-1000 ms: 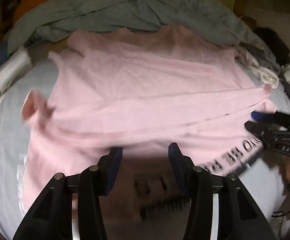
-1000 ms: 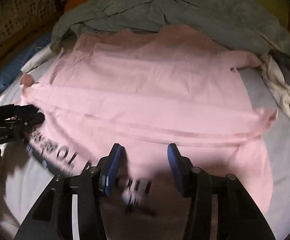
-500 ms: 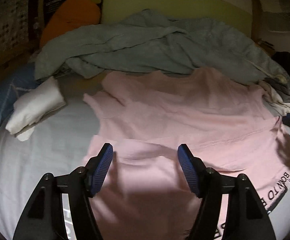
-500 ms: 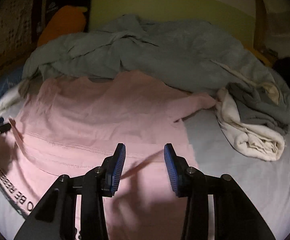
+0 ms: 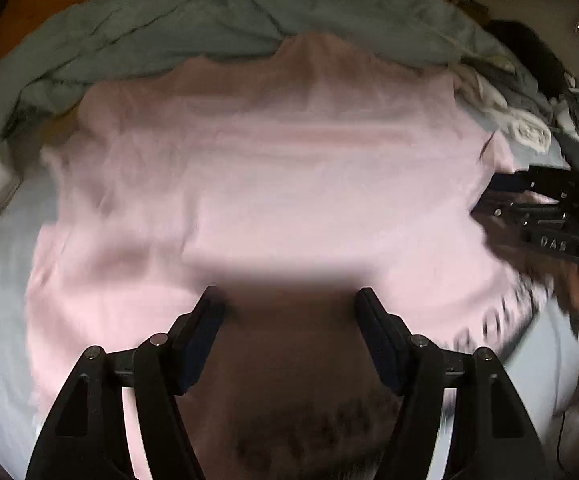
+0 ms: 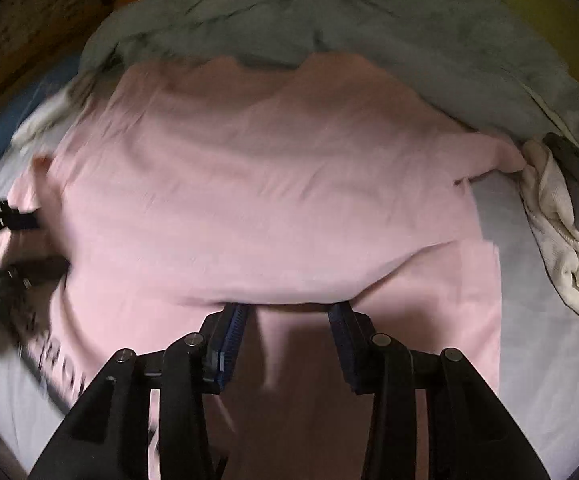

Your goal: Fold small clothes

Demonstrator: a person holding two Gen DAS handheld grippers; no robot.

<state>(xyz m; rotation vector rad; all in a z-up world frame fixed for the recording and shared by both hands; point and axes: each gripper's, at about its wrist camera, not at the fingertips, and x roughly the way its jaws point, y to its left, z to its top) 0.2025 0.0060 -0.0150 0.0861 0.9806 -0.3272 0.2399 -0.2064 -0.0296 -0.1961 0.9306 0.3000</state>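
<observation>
Pink shirt mid-fold on the bed

The pink shirt (image 6: 257, 200) lay spread at centre, hem doubled toward 12 o'clock; left gripper (image 5: 289, 312) and right gripper (image 6: 287, 320) hovered wide open, empty. A sleeve fold likely came next, needing an edge pinch.

Pink shirt (image 6: 269, 200) showing soft matt cloth; grey blanket (image 6: 369, 28) looking fuzzy; claw (image 6: 287, 326) wearing ribbed blue pads (image 6: 233, 332), matt black plastic.
</observation>
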